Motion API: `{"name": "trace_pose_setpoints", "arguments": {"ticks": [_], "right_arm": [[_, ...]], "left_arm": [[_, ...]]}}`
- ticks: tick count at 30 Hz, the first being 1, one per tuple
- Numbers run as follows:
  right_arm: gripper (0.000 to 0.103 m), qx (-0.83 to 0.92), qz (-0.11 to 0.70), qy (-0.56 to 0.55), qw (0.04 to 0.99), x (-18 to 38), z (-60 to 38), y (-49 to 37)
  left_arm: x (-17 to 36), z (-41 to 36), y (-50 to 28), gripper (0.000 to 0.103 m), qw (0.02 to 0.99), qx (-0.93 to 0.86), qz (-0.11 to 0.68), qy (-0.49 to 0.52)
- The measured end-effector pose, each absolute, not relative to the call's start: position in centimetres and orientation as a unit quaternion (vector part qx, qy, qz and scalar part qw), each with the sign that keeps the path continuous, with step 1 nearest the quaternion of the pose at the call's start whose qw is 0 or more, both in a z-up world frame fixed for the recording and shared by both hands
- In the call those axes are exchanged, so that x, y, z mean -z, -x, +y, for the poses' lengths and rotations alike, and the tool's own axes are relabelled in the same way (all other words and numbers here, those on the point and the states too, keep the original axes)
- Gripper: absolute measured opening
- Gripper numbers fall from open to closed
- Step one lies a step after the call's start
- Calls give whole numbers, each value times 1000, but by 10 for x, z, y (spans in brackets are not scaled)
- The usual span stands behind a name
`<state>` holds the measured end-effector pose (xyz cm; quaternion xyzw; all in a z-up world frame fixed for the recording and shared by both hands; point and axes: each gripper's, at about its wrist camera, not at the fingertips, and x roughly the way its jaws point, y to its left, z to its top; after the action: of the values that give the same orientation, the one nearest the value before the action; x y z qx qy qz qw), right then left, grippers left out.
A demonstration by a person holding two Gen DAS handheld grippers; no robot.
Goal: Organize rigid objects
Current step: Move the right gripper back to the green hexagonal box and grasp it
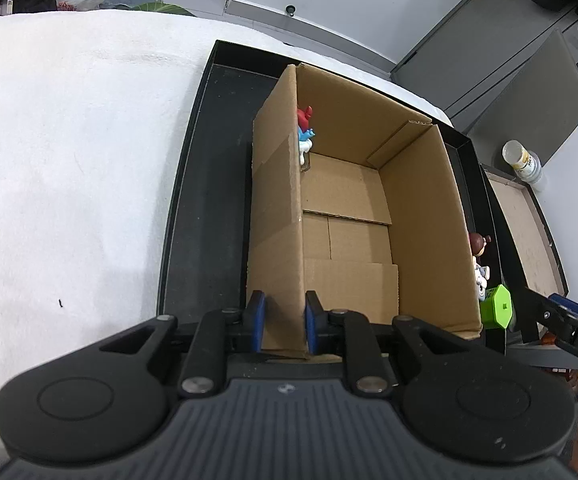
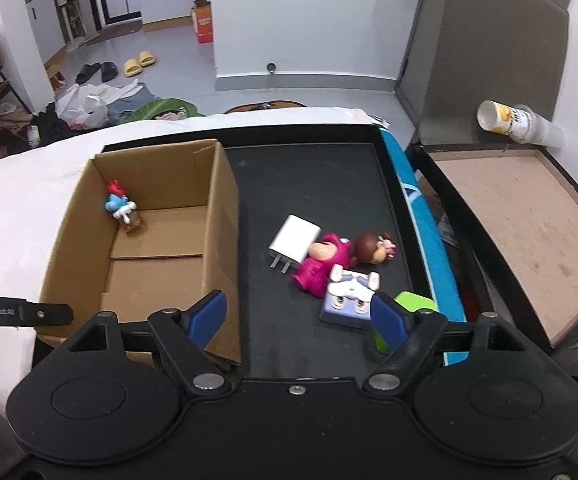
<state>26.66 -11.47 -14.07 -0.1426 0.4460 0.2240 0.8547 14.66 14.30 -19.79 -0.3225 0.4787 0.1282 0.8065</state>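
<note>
One cardboard box point(image 2: 157, 240) stands in one black tray point(image 2: 313, 176) on the white-covered worktop point(image 1: 69, 160); inside the box lies one blue figurine with a red cap point(image 2: 121, 204), against its far left wall; the left claw point(image 1: 285, 326) pinches the box's near wall; the right claw point(image 2: 301, 316) is spread, nothing between its pads, above the tray floor, where one white charger point(image 2: 295, 238), one pink figurine point(image 2: 317, 264), one brown-haired doll point(image 2: 373, 248), one white-and-blue toy point(image 2: 347, 296) and one green block point(image 2: 413, 302) lie clustered.
</note>
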Motion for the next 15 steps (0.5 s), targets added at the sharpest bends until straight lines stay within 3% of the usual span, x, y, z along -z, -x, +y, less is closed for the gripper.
{"name": "trace_pose_setpoints", "arguments": {"ticks": [12,15], "right_arm": [[79,-150,460,137,864,159,-133,-281],[83,-126,462,127,869,166,-139,-285]], "left_arm": [[198,142,-147,19,805,-129,480,322],[199,143,-147,19,805,-128,481,322]]}}
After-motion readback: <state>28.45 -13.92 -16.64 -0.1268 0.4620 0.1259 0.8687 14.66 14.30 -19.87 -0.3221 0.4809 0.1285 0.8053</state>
